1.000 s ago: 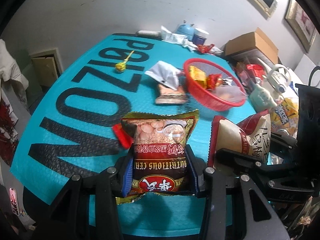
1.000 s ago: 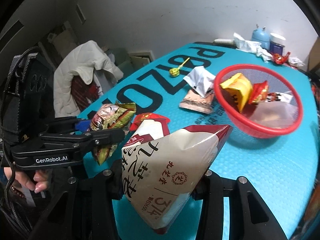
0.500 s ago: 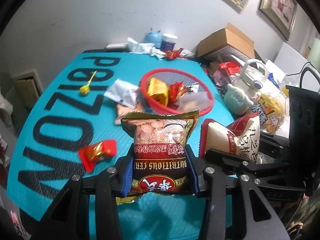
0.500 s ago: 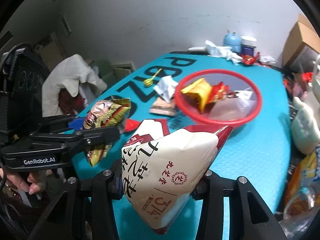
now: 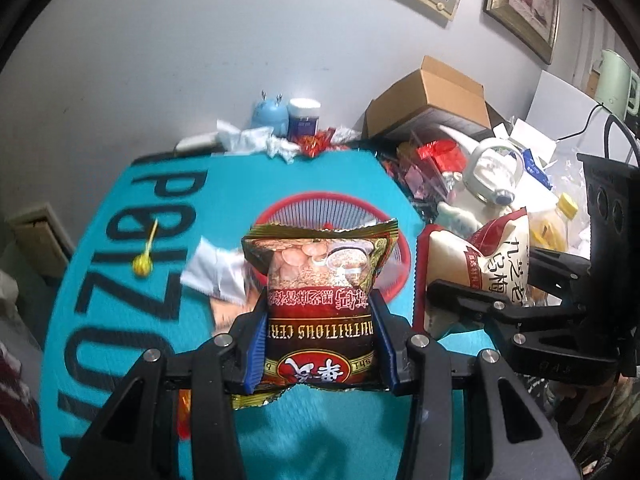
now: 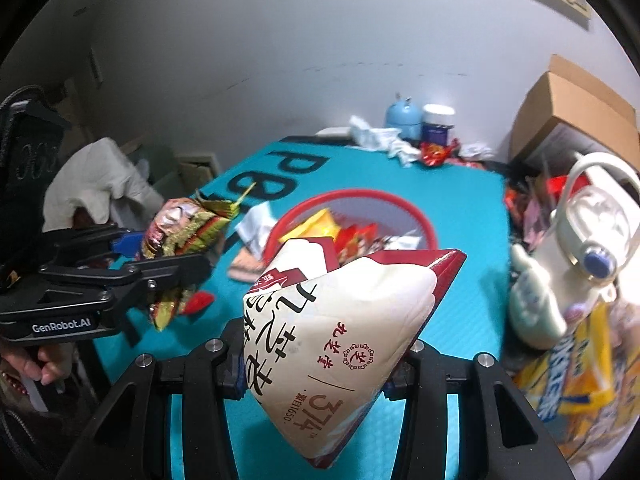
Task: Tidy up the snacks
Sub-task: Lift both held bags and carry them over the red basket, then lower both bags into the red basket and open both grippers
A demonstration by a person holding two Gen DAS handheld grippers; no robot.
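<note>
My left gripper (image 5: pixel 320 344) is shut on a brown and red cereal packet (image 5: pixel 320 296), held upright above the teal mat (image 5: pixel 120 320). My right gripper (image 6: pixel 316 364) is shut on a white and red plum bag (image 6: pixel 340 328). Both packets hang in the air on the near side of the red mesh basket (image 6: pixel 424 228), which holds several small snacks. The basket also shows behind the cereal packet in the left wrist view (image 5: pixel 288 216). The left gripper with its packet (image 6: pixel 180 240) appears to the left in the right wrist view.
On the mat lie a yellow lollipop (image 5: pixel 142 266), a white wrapper (image 5: pixel 212 276) and a red candy (image 5: pixel 184 416). A white kettle (image 5: pixel 492 176), a cardboard box (image 5: pixel 432 96) and yellow packs (image 6: pixel 572 364) crowd the right side. A blue jar (image 6: pixel 404 116) stands at the far edge.
Both grippers have swung right and forward with their packets, toward the red basket. The basket now sits straight ahead of both. The grips are unchanged.
</note>
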